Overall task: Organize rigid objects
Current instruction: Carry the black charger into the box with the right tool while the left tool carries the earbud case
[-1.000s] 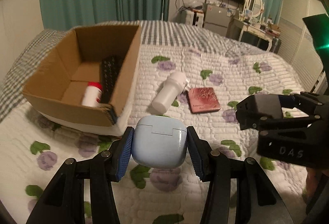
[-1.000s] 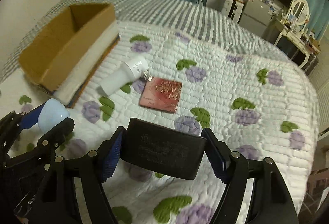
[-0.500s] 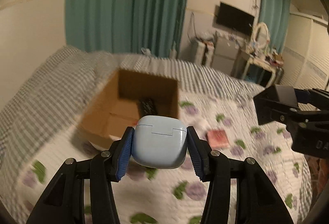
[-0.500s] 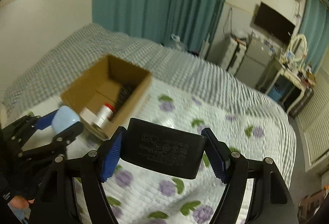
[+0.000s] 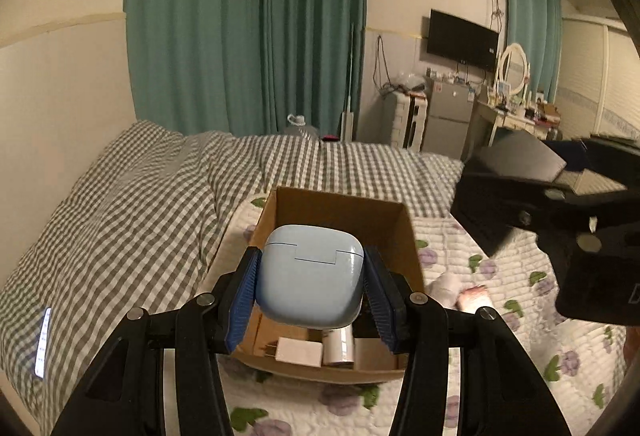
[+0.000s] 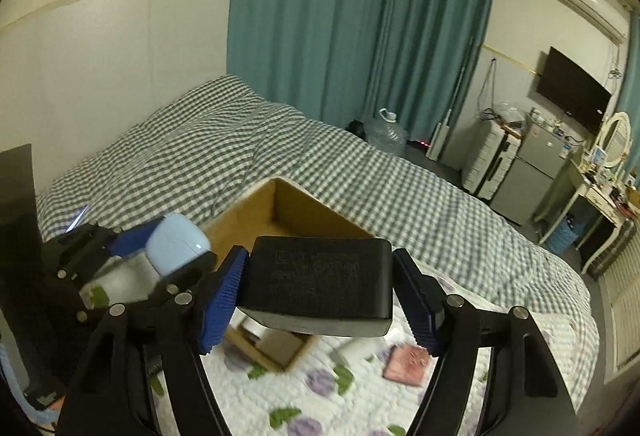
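Note:
My left gripper [image 5: 311, 284] is shut on a pale blue earbud case [image 5: 310, 276], held in the air over the near part of the open cardboard box [image 5: 340, 212]. My right gripper [image 6: 318, 294] is shut on a black power adapter [image 6: 316, 280], raised above the box [image 6: 288, 212], whose far corner shows behind it. The left gripper with the blue case [image 6: 176, 246] shows at the left of the right wrist view. Inside the box lie a white bottle [image 5: 338, 350] and a white adapter [image 5: 298, 351]. A white bottle [image 5: 446, 286] and a red square pad [image 6: 406, 364] lie on the quilt.
The box sits on a white floral quilt [image 5: 516, 300] next to a grey checked duvet [image 5: 132, 220]. A lit phone [image 5: 42, 342] lies on the duvet at far left. Teal curtains, a fridge, a dressing table and a wall TV stand beyond the bed.
Both grippers rose and swung left toward the box, still holding their objects. The box now sits right behind the held items; the bottle and red pad have slid to the lower right.

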The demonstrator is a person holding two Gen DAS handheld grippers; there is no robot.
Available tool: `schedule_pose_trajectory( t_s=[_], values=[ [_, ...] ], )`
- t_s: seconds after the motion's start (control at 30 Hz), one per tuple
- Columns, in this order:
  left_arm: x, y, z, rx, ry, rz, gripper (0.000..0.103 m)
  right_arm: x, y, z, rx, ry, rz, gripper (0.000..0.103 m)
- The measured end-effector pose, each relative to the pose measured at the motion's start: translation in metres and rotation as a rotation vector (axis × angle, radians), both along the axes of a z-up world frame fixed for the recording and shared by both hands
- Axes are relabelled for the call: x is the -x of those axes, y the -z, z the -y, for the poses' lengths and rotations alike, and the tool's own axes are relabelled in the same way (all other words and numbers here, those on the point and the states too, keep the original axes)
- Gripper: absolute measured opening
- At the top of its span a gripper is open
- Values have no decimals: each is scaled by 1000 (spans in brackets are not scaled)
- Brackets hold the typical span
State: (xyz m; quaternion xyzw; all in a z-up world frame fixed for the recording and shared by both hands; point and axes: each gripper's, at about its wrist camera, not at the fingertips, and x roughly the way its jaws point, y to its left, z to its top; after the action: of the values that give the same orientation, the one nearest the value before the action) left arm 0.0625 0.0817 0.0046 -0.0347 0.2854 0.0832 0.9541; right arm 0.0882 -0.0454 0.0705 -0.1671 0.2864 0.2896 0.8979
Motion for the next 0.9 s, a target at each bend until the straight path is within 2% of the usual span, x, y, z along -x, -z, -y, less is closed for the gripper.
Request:
schedule_pose_trajectory(
  t_s=[0.2, 0.47, 0.7, 0.9],
  values=[
    [-34, 39, -16, 6, 18, -98, 51, -48, 32, -34, 21, -15, -55, 71],
    [-64, 78, -23, 5, 25, -202, 51, -109, 100, -60, 60, -39, -176, 71],
    [-74, 90, -18, -3, 40, -242, 51, -133, 140, -81, 74, -71, -242, 71],
    [-76, 100, -17, -15, 31, -263, 52, -140, 155, -91, 72, -82, -274, 71]
  ],
)
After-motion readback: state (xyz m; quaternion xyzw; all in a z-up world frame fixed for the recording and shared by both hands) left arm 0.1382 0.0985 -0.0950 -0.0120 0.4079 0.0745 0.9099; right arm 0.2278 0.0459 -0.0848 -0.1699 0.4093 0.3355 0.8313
